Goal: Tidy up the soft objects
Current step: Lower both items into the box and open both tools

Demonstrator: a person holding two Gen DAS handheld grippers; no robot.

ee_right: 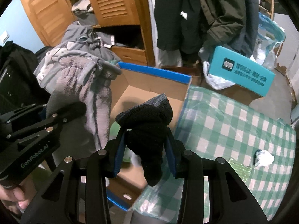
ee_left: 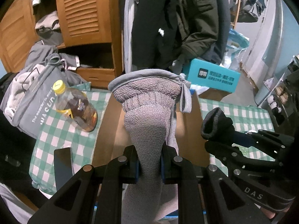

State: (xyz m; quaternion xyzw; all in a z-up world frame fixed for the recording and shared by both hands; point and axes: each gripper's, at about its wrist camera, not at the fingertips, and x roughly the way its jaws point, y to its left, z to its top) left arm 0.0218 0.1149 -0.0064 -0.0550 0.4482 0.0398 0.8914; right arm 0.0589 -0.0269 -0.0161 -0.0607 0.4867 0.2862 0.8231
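Both grippers loaded over the cardboard box (ee_right: pixel 149 93).
Left gripper (ee_left: pixel 149 165) clamps a grey fleece slipper (ee_left: pixel 149 112); right gripper (ee_right: pixel 145 149) pinches a black sock (ee_right: pixel 147 130).

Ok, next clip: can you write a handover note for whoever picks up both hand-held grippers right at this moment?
Left hand-held gripper: shut on a grey fleece glove, held over the open cardboard box.
Right hand-held gripper: shut on a black sock bundle, beside the glove at the box's edge.
Done: both items picked up.
Left: drop both into the box; a small white-and-black item lies on the checked cloth.
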